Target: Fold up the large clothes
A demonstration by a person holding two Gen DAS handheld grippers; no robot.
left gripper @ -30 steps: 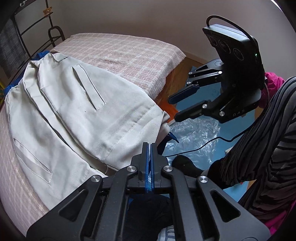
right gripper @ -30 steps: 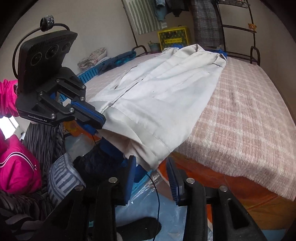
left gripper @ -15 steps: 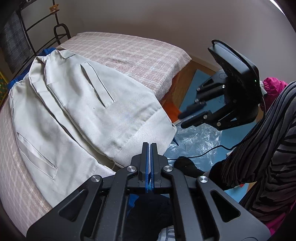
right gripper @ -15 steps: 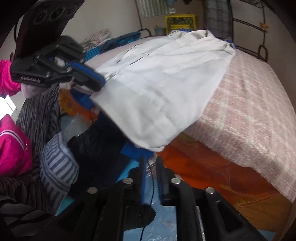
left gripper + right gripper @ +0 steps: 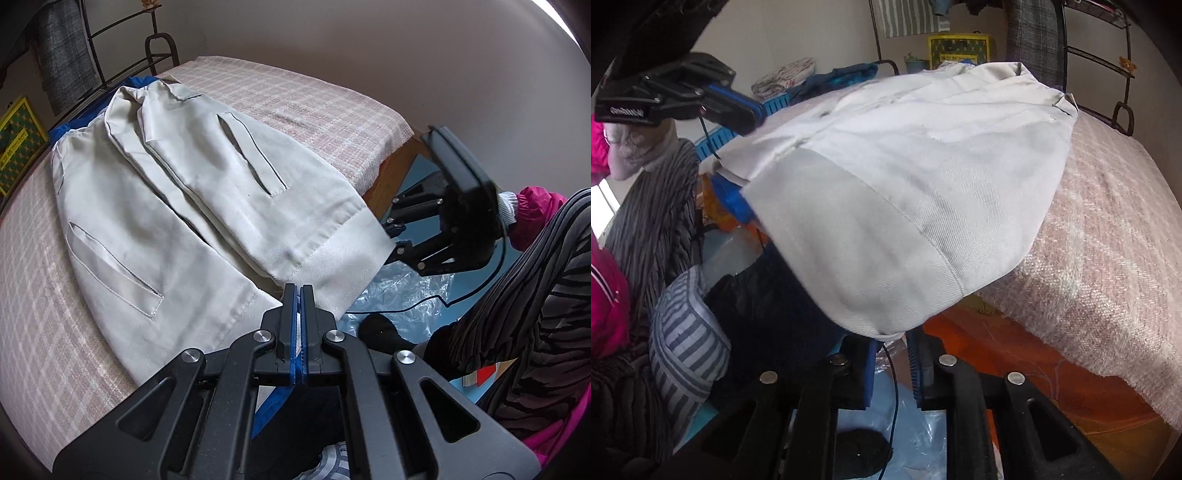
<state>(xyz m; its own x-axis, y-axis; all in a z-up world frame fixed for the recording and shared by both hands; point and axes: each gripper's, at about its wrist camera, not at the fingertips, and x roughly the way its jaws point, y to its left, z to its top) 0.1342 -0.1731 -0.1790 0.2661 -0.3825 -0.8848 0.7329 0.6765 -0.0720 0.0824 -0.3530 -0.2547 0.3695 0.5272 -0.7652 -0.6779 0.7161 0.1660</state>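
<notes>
A large beige jacket [image 5: 207, 206] with two slit pockets lies on the bed, its hem hanging off the near edge. My left gripper [image 5: 297, 295] is shut on the hem near its middle; white cloth shows between the pads. In the right wrist view the jacket [image 5: 923, 192] fills the centre. My right gripper [image 5: 891, 343] sits at the hem's right corner, which dips between its blue pads; the jaws stand a little apart. The right gripper also shows in the left wrist view [image 5: 397, 236], the left gripper in the right wrist view [image 5: 738, 110].
The bed has a pink checked cover [image 5: 295, 99] over an orange mattress side [image 5: 1015, 354]. A metal rack [image 5: 1108, 66] stands behind it. Clear plastic [image 5: 399, 291], a cable and dark clothes lie on the blue floor. The person's striped sleeve [image 5: 535, 314] is at right.
The right gripper has moved in from the side up to the hem's corner, closing from wide open to a narrow gap. The left gripper stays shut on the hem, which has lifted slightly.
</notes>
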